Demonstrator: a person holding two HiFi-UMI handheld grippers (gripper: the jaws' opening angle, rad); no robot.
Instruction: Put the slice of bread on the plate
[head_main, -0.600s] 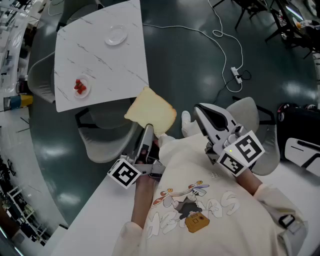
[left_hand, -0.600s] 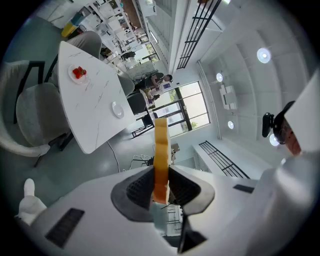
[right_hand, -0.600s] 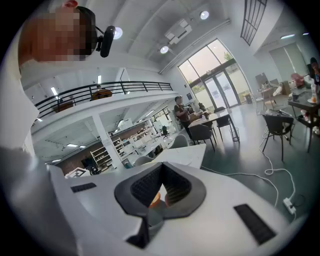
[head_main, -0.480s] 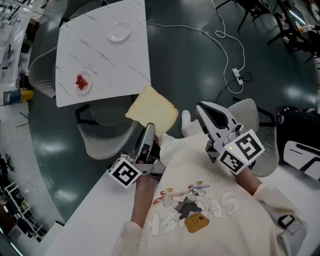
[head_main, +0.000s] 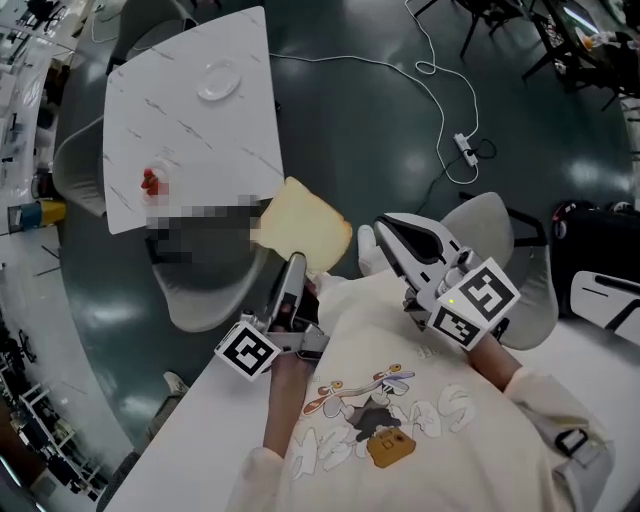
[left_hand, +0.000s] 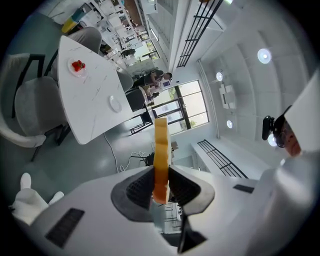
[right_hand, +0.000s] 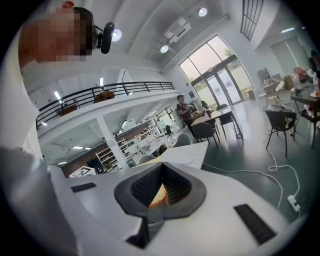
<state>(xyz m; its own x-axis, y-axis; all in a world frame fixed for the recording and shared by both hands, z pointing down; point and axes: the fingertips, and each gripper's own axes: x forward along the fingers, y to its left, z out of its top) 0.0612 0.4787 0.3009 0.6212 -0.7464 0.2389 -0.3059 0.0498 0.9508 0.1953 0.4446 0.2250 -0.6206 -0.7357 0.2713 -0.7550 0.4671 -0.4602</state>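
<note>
Pinching the slice of bread (head_main: 300, 228) by one edge, left claw (head_main: 296, 262) hangs over open floor (head_main: 370, 130); right claw (head_main: 384, 224) closed, empty.

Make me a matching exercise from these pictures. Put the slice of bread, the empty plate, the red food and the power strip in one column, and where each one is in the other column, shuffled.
Things
1. slice of bread
2. empty plate
3. red food
4. power strip

Places
A. on the dark floor
B. on the white table, at its far end
C. clamped between the jaws of the left gripper
D. on the table, at the end nearer the person

Pairs: 1-C, 2-B, 3-D, 4-A
</note>
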